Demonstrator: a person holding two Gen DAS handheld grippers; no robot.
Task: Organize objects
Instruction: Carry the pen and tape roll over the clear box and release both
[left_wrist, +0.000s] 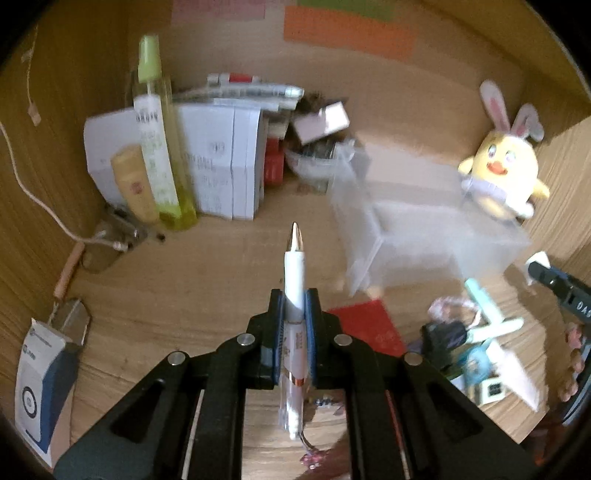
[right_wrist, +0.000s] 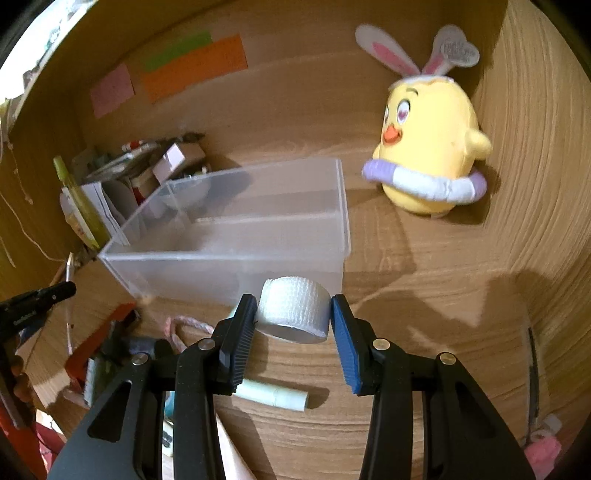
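Pen (left_wrist: 294, 295), white with a metallic tip, is clamped lengthwise between the fingers of the left gripper (left_wrist: 294, 306), tip pointing forward and well short of the clear plastic bin (left_wrist: 424, 236), which sits on the wooden surface (left_wrist: 184, 295) ahead and to the right. At far left stand a green spray bottle (left_wrist: 155, 147) and white boxes (left_wrist: 218, 162). Loose clutter, including a red card (left_wrist: 369, 325), lies beside the bin.

On the right, the right gripper (right_wrist: 293, 314) holds a white roll of gauze tape (right_wrist: 293, 314) just in front of the bin's near wall (right_wrist: 221, 273); its left finger presses the roll, while the right finger looks barely in contact (possibly a sliver of gap). A yellow chick plush (right_wrist: 428, 147) with bunny ears sits beyond, apart from the bin.

Risks, as a judgement: the roll may slip from so light a pinch, or strike the bin's wall unless lifted over the rim. The pen, held along its axis, could slide forward if tilted downward.
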